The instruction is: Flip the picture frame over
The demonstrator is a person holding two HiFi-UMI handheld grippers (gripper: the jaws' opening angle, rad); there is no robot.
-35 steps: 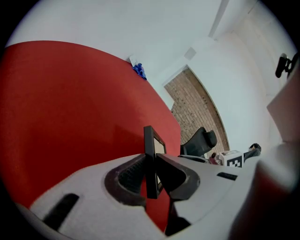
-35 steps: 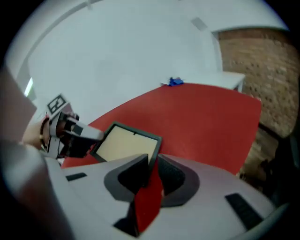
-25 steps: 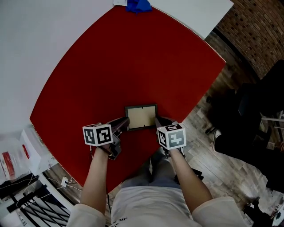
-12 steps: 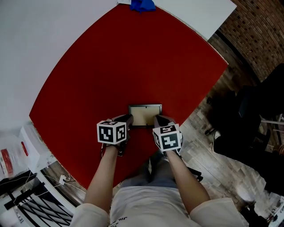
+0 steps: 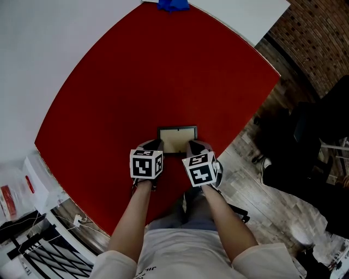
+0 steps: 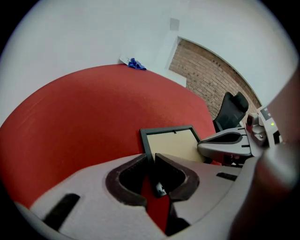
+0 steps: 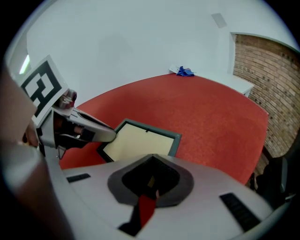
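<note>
A white table (image 5: 49, 49) fills the upper left of the head view, and spread across it is a broad red cloth (image 5: 158, 76) whose curved edge reaches the table's near side. To the right, off the table, a brick wall (image 5: 311, 32) stands above a wooden floor (image 5: 256, 180), where a black chair (image 5: 322, 131) sits. The picture frame (image 5: 177, 140) lies flat on the red cloth near its front edge, directly ahead of the person, with a dark border around a pale beige panel that faces up (a small dark tab shows at the middle of its far edge). The left gripper (image 6: 151, 161) is at the frame's near left corner, and its jaws are clamped on the dark left rail, which runs between their tips. The right gripper (image 7: 151, 159) is at the near right corner, with its jaws drawn together over the frame's near edge, which passes behind their tips; a sliver of beige shows in the hollow between them. The two marker cubes sit close together, just in front of the frame. At the far side of the cloth, well apart from the frame, lies a small crumpled blue object (image 5: 173, 5).
</note>
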